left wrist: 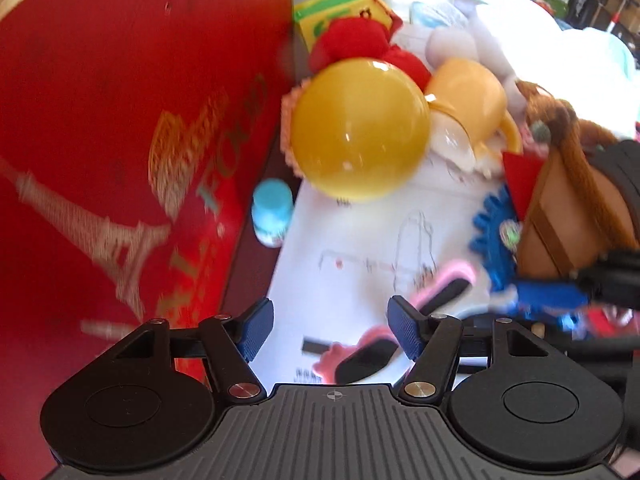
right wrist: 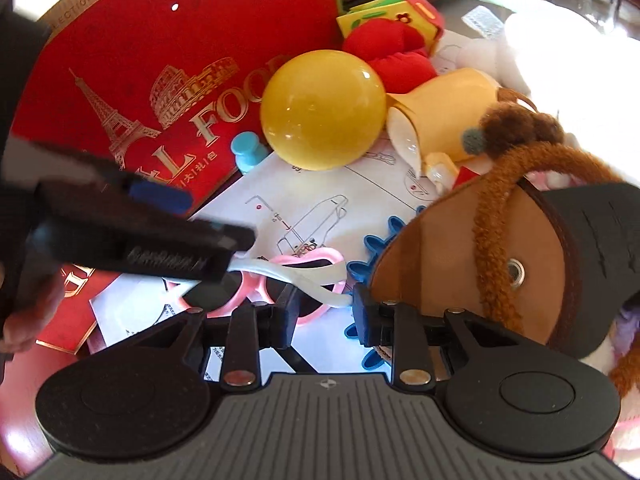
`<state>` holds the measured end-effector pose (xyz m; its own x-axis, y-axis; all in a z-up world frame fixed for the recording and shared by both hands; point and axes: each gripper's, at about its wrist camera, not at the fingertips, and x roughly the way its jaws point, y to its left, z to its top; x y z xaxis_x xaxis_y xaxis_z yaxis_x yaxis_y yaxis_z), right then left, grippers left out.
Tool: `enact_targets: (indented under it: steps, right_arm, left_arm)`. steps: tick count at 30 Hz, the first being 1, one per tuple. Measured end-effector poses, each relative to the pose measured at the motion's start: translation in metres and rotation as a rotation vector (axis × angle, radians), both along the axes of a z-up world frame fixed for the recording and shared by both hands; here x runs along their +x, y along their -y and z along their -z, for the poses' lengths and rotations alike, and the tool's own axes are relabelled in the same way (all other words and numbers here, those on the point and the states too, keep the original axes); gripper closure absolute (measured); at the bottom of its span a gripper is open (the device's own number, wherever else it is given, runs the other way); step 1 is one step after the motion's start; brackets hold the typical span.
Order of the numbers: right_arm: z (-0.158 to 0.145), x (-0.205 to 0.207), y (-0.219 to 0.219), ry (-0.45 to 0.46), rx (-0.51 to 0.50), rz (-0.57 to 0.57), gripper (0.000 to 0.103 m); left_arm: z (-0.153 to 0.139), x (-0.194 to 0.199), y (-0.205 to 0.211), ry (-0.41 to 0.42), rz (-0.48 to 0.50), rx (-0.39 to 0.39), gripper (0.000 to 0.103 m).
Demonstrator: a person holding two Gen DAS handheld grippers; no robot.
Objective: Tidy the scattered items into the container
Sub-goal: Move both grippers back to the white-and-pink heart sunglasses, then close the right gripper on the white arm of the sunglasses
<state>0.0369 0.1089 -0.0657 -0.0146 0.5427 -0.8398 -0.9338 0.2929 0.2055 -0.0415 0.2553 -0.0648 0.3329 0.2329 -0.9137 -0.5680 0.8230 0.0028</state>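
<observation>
Pink heart-shaped sunglasses point(right wrist: 256, 292) with white arms lie on a white instruction sheet point(right wrist: 320, 208). My right gripper point(right wrist: 324, 312) hangs just over their right lens. Its black pads stand a narrow gap apart, with the pink rim and a white arm tip in that gap; I cannot tell whether the pads touch them. My left gripper point(left wrist: 330, 328) is open with nothing between its blue pads point(left wrist: 256, 328), above the sunglasses point(left wrist: 440, 292) and beside the red gift box point(left wrist: 120, 160). In the right wrist view it comes in blurred from the left.
A yellow ball point(right wrist: 322, 110), a tipped yellow cup point(right wrist: 444, 120), a red plush point(right wrist: 396, 52), a soft cube point(right wrist: 400, 12), a small blue-capped bottle point(left wrist: 272, 210) and a blue gear point(left wrist: 494, 236) crowd the sheet. A brown plush bag point(right wrist: 460, 248) sits on the right. A hand point(right wrist: 24, 320) shows at lower left.
</observation>
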Motion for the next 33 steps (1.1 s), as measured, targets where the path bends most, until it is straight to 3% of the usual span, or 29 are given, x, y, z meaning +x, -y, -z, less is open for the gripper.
enact_targets:
  steps: [3, 6, 13, 17, 22, 24, 26, 30, 33]
  right_arm:
    - [-0.001, 0.0, 0.005, -0.007, 0.002, 0.018, 0.074]
    - [-0.002, 0.002, 0.007, -0.02, 0.003, 0.03, 0.075]
    - [-0.005, 0.002, 0.014, -0.035, 0.008, 0.047, 0.075]
    - [-0.009, 0.002, 0.017, -0.034, 0.012, 0.051, 0.075]
    - [-0.01, 0.001, 0.018, -0.041, 0.01, 0.062, 0.073]
    - [-0.012, 0.0, 0.017, -0.04, 0.009, 0.064, 0.072]
    - [-0.015, -0.001, 0.019, -0.033, 0.014, 0.062, 0.072]
    - [-0.019, -0.002, 0.022, -0.031, 0.018, 0.062, 0.072]
    - [-0.023, -0.01, 0.021, -0.003, 0.029, 0.036, 0.065]
  left_arm:
    - [-0.001, -0.011, 0.006, 0.023, 0.007, -0.015, 0.028]
    - [-0.011, -0.026, 0.015, 0.067, 0.032, 0.018, 0.028]
    - [-0.026, -0.037, 0.055, 0.097, 0.239, 0.117, 0.028]
    - [-0.031, -0.037, 0.068, 0.116, 0.286, 0.107, 0.027]
    - [-0.017, -0.023, 0.074, 0.097, 0.274, 0.107, 0.03]
    - [-0.014, -0.022, 0.069, 0.099, 0.251, 0.07, 0.039]
    - [-0.018, -0.027, 0.063, 0.136, 0.244, 0.025, 0.039]
    - [-0.029, -0.04, 0.056, 0.151, 0.246, 0.125, 0.038]
    - [-0.031, -0.041, 0.042, 0.142, 0.205, 0.167, 0.038]
